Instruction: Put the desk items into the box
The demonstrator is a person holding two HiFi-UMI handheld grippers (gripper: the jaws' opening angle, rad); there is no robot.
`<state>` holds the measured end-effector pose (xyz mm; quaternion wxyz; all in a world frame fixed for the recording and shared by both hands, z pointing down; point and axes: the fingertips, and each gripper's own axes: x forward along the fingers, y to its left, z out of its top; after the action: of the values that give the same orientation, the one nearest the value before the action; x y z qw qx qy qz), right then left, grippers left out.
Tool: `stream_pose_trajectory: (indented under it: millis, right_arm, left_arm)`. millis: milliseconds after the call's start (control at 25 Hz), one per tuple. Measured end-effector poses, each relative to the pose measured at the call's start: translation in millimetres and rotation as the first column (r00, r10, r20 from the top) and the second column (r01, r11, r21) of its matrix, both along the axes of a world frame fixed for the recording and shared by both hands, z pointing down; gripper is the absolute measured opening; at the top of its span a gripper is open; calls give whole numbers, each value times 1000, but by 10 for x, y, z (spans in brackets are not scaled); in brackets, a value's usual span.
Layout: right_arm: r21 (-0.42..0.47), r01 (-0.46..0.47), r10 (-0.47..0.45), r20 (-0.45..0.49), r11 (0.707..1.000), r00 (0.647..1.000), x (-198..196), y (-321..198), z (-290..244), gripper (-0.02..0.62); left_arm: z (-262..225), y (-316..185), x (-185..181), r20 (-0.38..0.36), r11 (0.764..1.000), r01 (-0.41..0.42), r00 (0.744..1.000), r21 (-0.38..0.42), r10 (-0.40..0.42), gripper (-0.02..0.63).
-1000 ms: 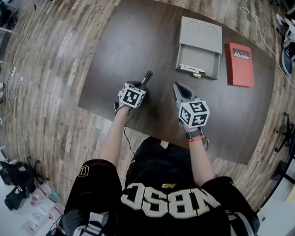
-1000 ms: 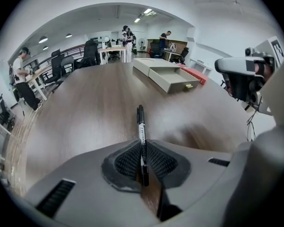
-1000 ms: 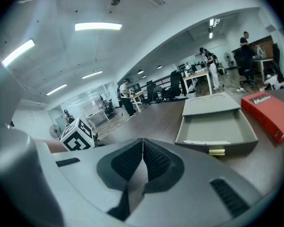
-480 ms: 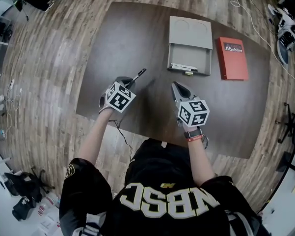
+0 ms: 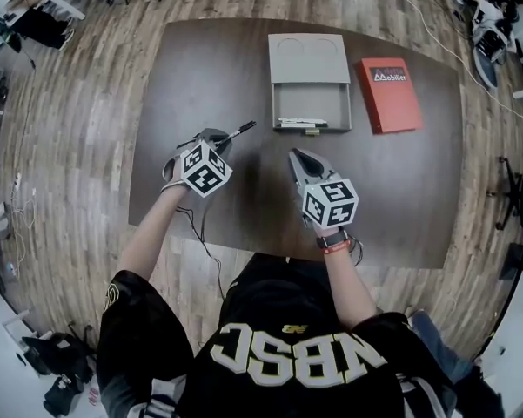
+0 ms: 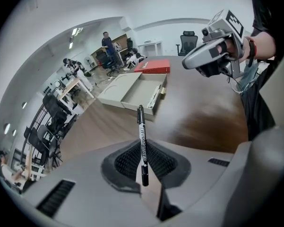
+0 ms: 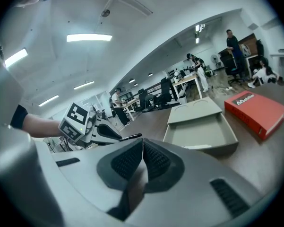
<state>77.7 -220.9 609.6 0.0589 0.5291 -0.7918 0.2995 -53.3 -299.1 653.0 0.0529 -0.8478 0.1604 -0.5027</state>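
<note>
left gripper: clamped on black marker | right gripper: jaws together, empty | box: open, at surface far edge

Open-plan office.
Rows of desks and swivel chairs under ceiling strip lights; plank floor at nine o'clock of the surface.

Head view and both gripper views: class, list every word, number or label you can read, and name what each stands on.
"TWIN MARKER": along the barrel of the black marker, seen in the left gripper view.
"NBSC": large letters across the person's black shirt, in the head view.
White logo on the red folder: too blurred to read.
Small marks elsewhere on the shirt: too small to read.
</note>
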Motion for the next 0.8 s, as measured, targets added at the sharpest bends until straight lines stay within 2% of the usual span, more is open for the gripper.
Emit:
stream_pose_trajectory:
  millis: [320,600,800]
  right_arm:
    - [-9,-55,55,0,998,999,247,70,3,12]
    - [-29,-126,126,-1,992,992,610,76,104,12]
    - [-25,-143,141,-69,989,988,800,65,166,18]
  left_arm:
    - [92,-265,576,-6,993,-117,993,30,117,49]
    - [130,-463,1100,9,976,-213,977,44,212,49]
    - [182,-483,1443,19,954,-296,955,46,296,49]
